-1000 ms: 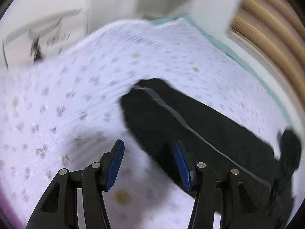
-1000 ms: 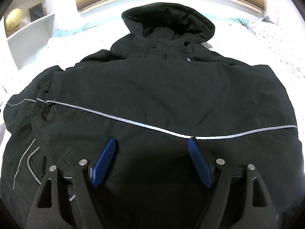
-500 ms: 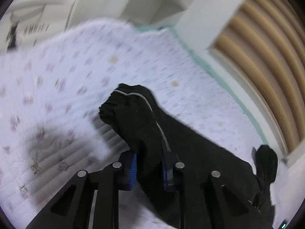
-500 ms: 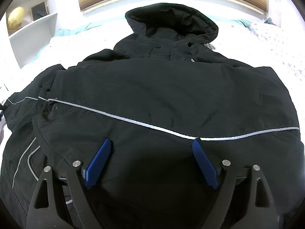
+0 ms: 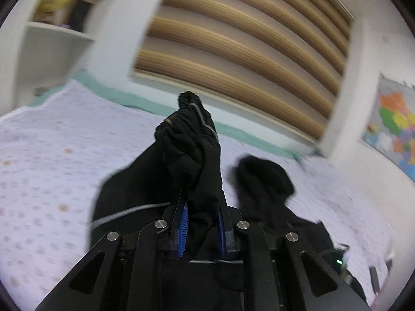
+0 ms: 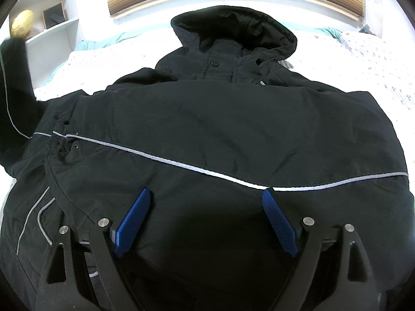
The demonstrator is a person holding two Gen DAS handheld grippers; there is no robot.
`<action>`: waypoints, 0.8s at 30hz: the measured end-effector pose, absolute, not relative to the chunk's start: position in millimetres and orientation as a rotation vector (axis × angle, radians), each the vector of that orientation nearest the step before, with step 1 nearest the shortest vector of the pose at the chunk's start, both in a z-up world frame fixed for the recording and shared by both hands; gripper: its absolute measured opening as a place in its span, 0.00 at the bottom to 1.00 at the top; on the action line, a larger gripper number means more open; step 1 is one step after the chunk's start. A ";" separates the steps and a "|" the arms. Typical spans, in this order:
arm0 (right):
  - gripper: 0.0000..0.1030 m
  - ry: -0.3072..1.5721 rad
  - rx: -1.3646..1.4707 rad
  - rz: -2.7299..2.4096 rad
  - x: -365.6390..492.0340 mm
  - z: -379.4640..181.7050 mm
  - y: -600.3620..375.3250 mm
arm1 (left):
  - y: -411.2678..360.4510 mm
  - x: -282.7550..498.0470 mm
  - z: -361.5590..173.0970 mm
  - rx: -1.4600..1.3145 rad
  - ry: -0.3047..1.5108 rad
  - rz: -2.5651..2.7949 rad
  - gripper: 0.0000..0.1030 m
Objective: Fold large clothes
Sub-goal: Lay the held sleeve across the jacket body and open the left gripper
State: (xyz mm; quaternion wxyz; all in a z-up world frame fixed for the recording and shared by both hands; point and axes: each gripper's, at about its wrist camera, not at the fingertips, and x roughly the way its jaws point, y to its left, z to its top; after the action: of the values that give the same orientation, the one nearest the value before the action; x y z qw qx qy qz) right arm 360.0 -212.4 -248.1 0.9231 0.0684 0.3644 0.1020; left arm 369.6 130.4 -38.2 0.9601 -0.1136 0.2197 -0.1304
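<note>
A black hooded jacket (image 6: 220,129) with grey reflective piping lies front-up on a bed, hood (image 6: 233,31) at the far end. My right gripper (image 6: 206,202) is open and empty, low over the jacket's lower front. My left gripper (image 5: 202,217) is shut on the jacket's left sleeve (image 5: 192,150) and holds it lifted off the bed, cuff pointing up. The raised sleeve also shows at the left edge of the right wrist view (image 6: 15,83). The hood shows in the left wrist view (image 5: 262,173) too.
The bed has a white floral quilt (image 5: 52,155) with a teal edge (image 5: 109,93). A slatted wooden headboard (image 5: 233,46) stands behind it. White shelves (image 6: 52,26) with a yellow ball stand at the left. A coloured map (image 5: 394,129) hangs on the right wall.
My left gripper has shut on the sleeve and lifted it up off the quilt, swinging toward the jacket body. My right gripper has stayed open and almost still.
</note>
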 end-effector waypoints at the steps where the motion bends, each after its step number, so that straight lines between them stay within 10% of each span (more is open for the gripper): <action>1: 0.87 0.747 0.141 0.210 359.8 -247.9 -212.4 | 116.2 371.5 -40.7 -0.216 0.460 -0.290 0.18; 15: 0.88 0.743 0.138 0.208 359.0 -247.1 -210.8 | -41.5 420.8 -191.8 -0.022 0.921 -0.450 0.28; 19: 0.88 0.744 0.138 0.206 358.0 -245.2 -211.5 | -42.9 409.8 -180.8 -0.039 0.920 -0.526 0.52; 24: 0.89 0.682 0.153 0.220 342.0 -217.2 -215.3 | -25.4 388.6 -152.4 -0.180 0.917 -0.672 0.54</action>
State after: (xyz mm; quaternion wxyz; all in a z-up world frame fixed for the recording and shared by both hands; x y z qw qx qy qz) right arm 342.0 -215.3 -217.2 0.9336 0.0746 0.3336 0.1073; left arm 388.6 -25.4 -152.4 0.8390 -0.0853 0.4335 -0.3177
